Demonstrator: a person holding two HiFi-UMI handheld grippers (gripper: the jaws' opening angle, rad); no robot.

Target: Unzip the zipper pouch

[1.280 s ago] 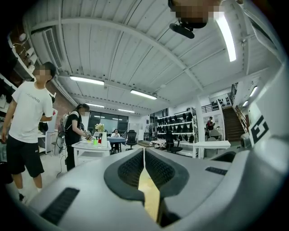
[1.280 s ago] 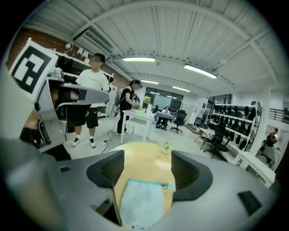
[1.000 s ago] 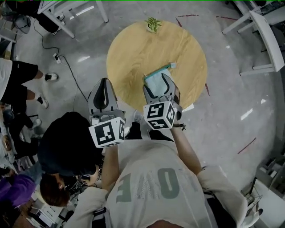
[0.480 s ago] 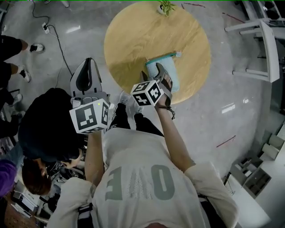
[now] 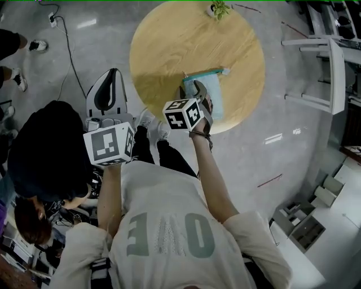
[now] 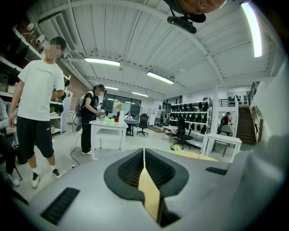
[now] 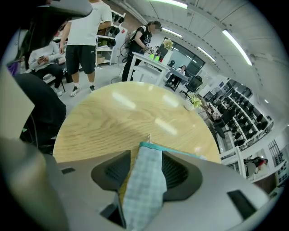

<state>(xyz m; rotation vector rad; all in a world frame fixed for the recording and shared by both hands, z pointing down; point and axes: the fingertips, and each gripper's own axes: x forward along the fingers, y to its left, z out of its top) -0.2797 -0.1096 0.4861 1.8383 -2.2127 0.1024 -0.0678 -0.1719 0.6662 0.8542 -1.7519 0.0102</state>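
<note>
**Head view.** Round wooden tabletop (image 5: 169, 45) is sitting at upper centre. Checked pale-blue zipper pouch (image 5: 213, 97) is lying on its lower right part, with the teal zipper edge toward the top. Right gripper (image 5: 193, 89) is reaching over the pouch's left end. Left gripper (image 5: 111, 73) is hovering left of the tabletop, over the floor. Small plant (image 5: 220, 8) is standing at the top rim and a white chair (image 5: 330, 68) at the right edge.

**Left gripper view.** Jaws are resting together, gripping nothing. A white table (image 6: 108, 128) and a standing person (image 6: 36, 103) are showing beyond.

**Right gripper view.** Jaws are closing with the pouch's end between them, a sliver of tabletop showing beside the left pad. The zipper pull (image 7: 148, 137) is sticking up just ahead.
</note>
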